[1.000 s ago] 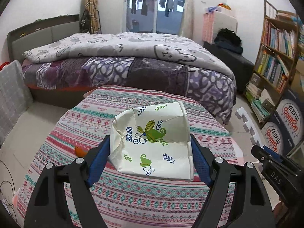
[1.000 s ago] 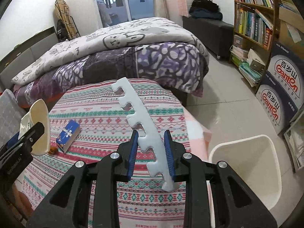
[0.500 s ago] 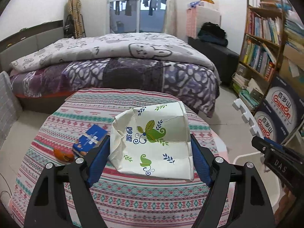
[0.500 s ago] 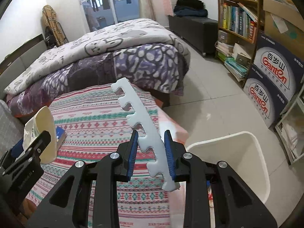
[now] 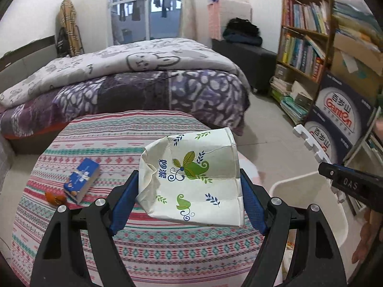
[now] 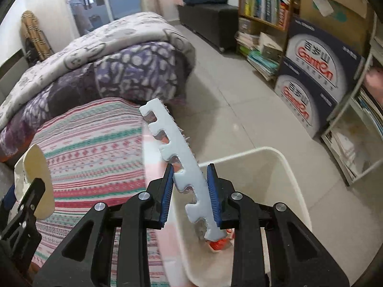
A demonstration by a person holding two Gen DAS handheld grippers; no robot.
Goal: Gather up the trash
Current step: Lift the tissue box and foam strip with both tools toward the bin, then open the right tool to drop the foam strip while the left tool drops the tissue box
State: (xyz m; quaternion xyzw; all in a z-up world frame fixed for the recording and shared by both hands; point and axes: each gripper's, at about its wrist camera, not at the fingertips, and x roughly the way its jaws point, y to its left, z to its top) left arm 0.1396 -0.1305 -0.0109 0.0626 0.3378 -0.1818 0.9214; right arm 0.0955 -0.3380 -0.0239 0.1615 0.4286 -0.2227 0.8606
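Both loads swung off the striped table (image 5: 148,251) toward the white bin (image 6: 282,167) vs. a second earlier: left gripper (image 5: 189,199) clamped on flattened paper cup (image 5: 191,179), right gripper (image 6: 190,191) pinching white foam strip (image 6: 182,165). Strip hung over bin mouth, cup short of the rim w/ blue box (image 5: 82,183) and orange scrap (image 5: 55,198) left on table. Release prob. next, strip first.

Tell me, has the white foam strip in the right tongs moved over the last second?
Yes. The foam strip has swung away from the striped table and now hangs over the white bin.
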